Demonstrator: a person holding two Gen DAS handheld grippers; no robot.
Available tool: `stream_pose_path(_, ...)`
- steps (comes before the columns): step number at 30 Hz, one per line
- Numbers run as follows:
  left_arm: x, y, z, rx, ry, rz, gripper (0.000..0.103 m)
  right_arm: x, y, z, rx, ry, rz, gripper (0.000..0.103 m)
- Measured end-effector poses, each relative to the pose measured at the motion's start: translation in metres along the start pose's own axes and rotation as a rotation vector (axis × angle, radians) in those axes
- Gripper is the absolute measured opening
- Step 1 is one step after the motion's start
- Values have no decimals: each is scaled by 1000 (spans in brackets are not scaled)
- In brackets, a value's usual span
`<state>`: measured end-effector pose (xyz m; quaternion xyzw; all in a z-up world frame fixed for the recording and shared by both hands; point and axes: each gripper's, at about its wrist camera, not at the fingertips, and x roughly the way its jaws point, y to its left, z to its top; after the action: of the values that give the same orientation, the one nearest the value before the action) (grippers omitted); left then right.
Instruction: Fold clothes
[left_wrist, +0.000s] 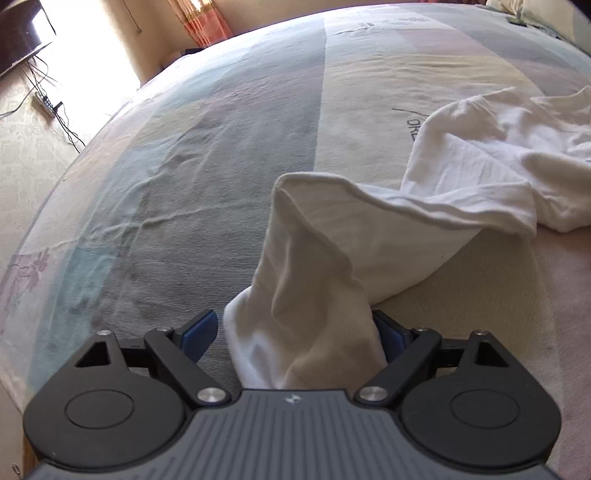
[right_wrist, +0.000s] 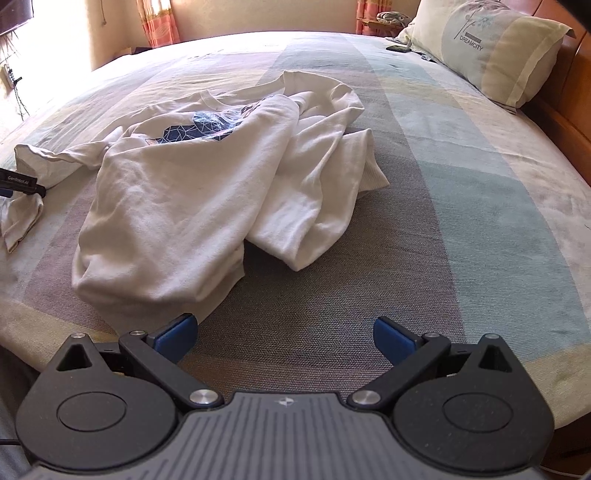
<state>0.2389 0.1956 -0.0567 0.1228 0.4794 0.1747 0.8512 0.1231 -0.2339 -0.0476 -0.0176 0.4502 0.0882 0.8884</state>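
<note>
A crumpled white long-sleeved sweatshirt with a dark blue chest print (right_wrist: 192, 177) lies on the striped pastel bedsheet (right_wrist: 461, 192), a patterned pillow (right_wrist: 491, 48) beyond. The left gripper (left_wrist: 299, 332), tilted downward, straddles a sleeve, jaws apart. The right gripper (right_wrist: 284, 334) gapes over bare sheet.

Black linkage arms, blue fingers (right_wrist: 173, 338), silver screws, ribbed grey housing

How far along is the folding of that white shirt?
Barely begun. Done: one side of the shirt is flopped over its printed front, but it is rumpled, not a neat fold. In hand: a sleeve lies between the left gripper jaws, which stand wide, so no firm grip. The right gripper is open and empty over the bed. Left: nearly everything.
</note>
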Motion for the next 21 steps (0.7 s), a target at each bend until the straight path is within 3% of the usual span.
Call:
stream_pose_path(3, -1, 11, -5, 29, -1, 87, 89, 1, -5, 0, 23, 3, -4, 103)
stream_pose_path(12, 8, 17, 7, 26, -79, 50, 88, 1, 13, -1, -34, -2, 26, 103)
stream_pose_path(15, 17, 11, 16, 123, -79, 23, 88, 2, 17, -1, -51, 4, 9, 103)
stream_pose_path(17, 22, 6, 19, 209, -97, 48, 88, 4, 18, -1, -49, 13, 5, 103)
stream_pose_path(19, 24, 8, 22, 221, -94, 42, 89, 4, 18, -1, -48, 16, 5, 103)
stream_pose_path(21, 25, 14, 24, 206, -110, 94, 89, 5, 18, -1, -52, 20, -2, 103)
